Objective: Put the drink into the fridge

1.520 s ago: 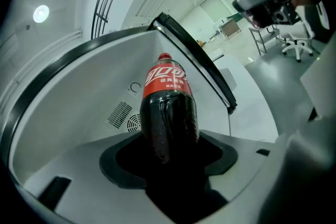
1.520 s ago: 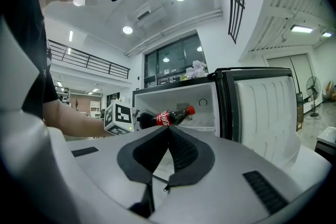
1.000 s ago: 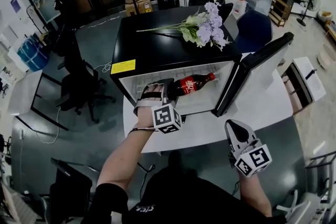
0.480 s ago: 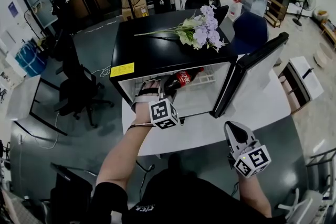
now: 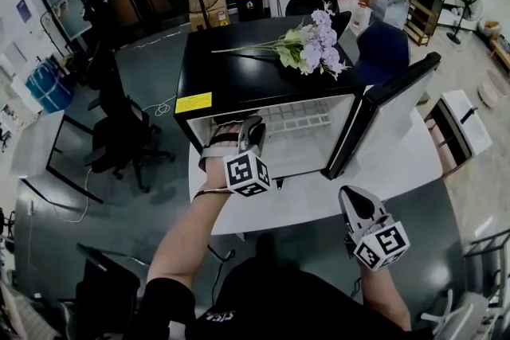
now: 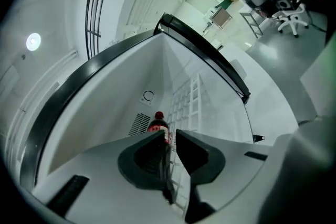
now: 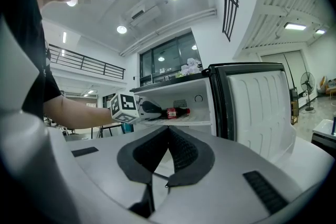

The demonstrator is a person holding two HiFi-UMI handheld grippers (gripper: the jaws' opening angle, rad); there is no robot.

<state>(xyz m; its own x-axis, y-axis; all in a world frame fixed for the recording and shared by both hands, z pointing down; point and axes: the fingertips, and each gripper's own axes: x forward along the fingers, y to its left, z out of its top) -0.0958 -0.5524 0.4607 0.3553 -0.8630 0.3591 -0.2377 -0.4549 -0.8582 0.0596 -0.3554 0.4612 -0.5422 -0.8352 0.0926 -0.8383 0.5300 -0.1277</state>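
I see one likely Coca-Cola bottle (image 7: 167,111) in the fridge (image 5: 239,84); left gripper (image 6: 171,132) fingers just narrowed, empty; right gripper (image 7: 168,128) fingers together

The drink (image 7: 167,111), a small dark cola bottle with a red label and a red cap, is seen lying on its side on the white wire shelf (image 5: 299,119) inside the fridge (image 5: 255,84). In the right gripper view its cap is pointed to the right, its dark base to the left; in the left gripper view the cap is turned towards the rear wall, below a vent grille. The fridge is a small one, black on top and on its sides, with a yellow label near the front left corner of the top and a white interior. Its door (image 5: 382,119) is swung wide open at the right, the ribbed white inner lining being shown
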